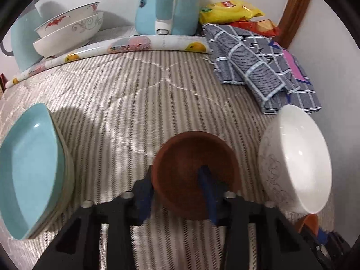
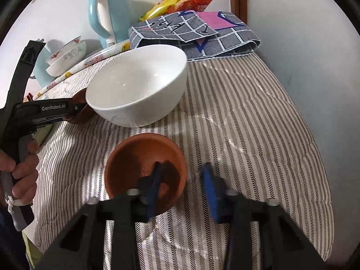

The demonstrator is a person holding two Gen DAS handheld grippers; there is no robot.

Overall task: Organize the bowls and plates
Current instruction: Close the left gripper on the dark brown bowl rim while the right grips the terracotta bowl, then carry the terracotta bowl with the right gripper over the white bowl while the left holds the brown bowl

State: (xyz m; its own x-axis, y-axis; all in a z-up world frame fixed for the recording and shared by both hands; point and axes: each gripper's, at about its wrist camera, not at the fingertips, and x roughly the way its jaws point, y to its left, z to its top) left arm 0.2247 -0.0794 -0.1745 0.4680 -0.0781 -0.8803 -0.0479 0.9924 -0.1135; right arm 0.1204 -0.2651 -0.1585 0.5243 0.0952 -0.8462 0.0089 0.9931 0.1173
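Observation:
Two small brown bowls rest on the striped cloth. My left gripper (image 1: 177, 184) straddles the near rim of one brown bowl (image 1: 191, 157), one finger inside and one outside, the jaws still apart. My right gripper (image 2: 182, 175) is open around the right rim of the other brown bowl (image 2: 135, 157), left finger inside, right finger outside. A white bowl (image 1: 299, 157) stands between the two; it also shows in the right wrist view (image 2: 137, 83). A light blue square plate (image 1: 31, 164) lies at the left. Two patterned white bowls (image 1: 67, 31) are stacked at the back left.
A fruit-printed tray (image 1: 126, 45) at the back holds a light blue kettle (image 1: 166, 4) and the stacked bowls. A folded grey checked cloth (image 1: 258, 58) and snack bags (image 1: 231, 9) lie at the back right. White walls close the back and right.

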